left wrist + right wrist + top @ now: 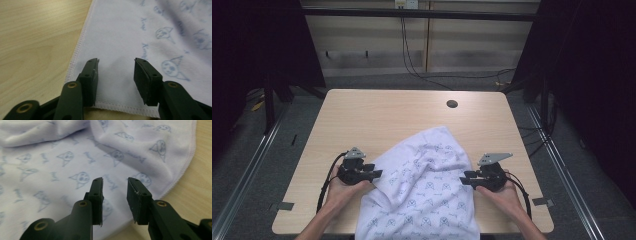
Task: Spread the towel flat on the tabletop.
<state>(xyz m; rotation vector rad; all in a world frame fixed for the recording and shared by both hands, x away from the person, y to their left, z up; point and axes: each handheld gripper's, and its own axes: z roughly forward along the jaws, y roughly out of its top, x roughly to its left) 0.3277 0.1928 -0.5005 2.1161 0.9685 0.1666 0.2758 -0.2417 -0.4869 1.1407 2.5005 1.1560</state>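
Observation:
A white cloth [422, 185] printed with small blue cat faces lies rumpled on the near half of the wooden table [377, 115], and its lower part hangs over the front edge. My left gripper [378, 174] is at the cloth's left edge. In the left gripper view the left gripper [116, 62] is open, its jaws apart above the stitched hem of the cloth [120, 32], with nothing pinched. My right gripper [463, 178] is at the cloth's right edge. The right gripper [115, 180] is open over the cloth [62, 170], near its hemmed border.
A round cable hole [452, 104] sits near the table's far edge. Bare wood stretches beyond the cloth and to its left and right. Black cables [412, 65] trail across the floor behind the table. Dark curtains hang at both sides.

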